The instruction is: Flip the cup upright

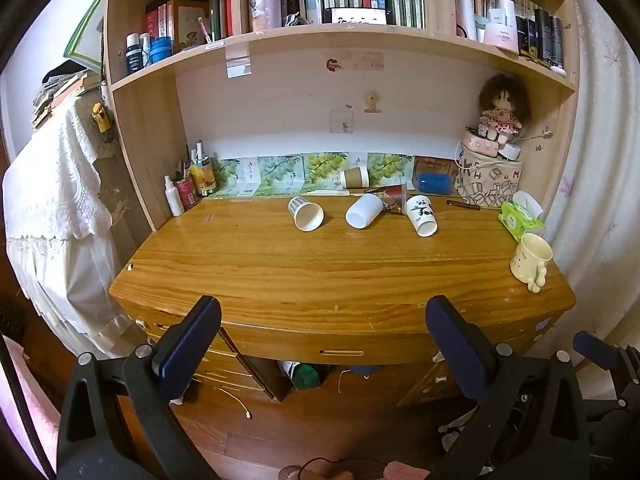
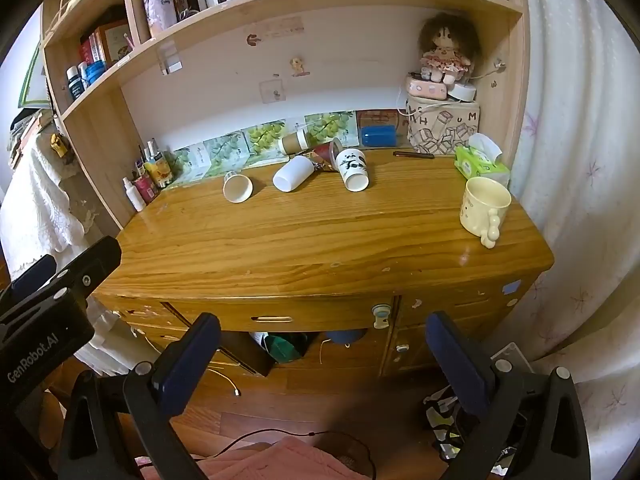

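Three cups lie tipped on their sides in a loose row toward the back of the wooden desk [image 1: 280,264]: a patterned paper cup [image 1: 305,213] on the left, a plain white cup [image 1: 363,210] in the middle, and a panda cup [image 1: 421,215] on the right, all with their open mouths facing roughly forward. A brown-sleeved cup [image 1: 354,177] also lies on its side further back, against the leaf-print cards, and a red cone-shaped cup [image 1: 394,194] lies between the white and panda cups. A cream mug [image 1: 530,258] with a knobbly handle stands upright near the desk's right edge, beside a green tissue pack [image 1: 520,220].

Neither tool has reached anything, so I judge the task to be at its very start. The left gripper [image 1: 323,318] hangs in front of the desk edge with its fingers spread wide and nothing between them; the right gripper [image 2: 323,334] is likewise held apart and empty, lower, near the drawer front. Which cup is meant is not clear. The next move likely calls for carrying one gripper forward over the desktop, lining its fingers across a cup's wall, closing, then rotating it onto its base.

Shelves of books rise above the desk, a doll [image 1: 502,110] sits on a printed box in the right corner, and small bottles crowd the left corner.
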A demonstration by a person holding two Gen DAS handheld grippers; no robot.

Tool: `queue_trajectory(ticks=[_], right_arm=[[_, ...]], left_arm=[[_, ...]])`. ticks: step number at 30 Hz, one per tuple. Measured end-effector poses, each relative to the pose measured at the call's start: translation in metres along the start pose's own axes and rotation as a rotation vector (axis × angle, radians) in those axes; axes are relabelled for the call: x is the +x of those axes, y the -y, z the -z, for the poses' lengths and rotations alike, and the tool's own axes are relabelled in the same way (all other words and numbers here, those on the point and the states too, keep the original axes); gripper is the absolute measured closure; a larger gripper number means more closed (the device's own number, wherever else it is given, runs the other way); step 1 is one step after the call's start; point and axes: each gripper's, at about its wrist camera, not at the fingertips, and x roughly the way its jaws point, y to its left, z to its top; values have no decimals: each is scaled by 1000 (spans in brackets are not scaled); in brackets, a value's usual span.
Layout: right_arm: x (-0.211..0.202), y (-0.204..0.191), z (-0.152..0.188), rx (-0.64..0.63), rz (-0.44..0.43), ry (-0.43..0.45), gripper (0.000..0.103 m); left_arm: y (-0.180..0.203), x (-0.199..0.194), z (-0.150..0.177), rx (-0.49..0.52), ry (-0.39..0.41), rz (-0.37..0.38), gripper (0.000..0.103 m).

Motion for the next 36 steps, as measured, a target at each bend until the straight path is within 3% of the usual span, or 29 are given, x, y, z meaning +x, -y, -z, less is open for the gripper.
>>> queue_trajectory(ticks=[19,36], right_arm=[[-17,7,17,19,-15,-13,0],[-12,0,24,12,5,-84,0]], left_arm=[[6,-18,11,-7,-15,-7,1],[10,-4,13,-2,-98,39,1]])
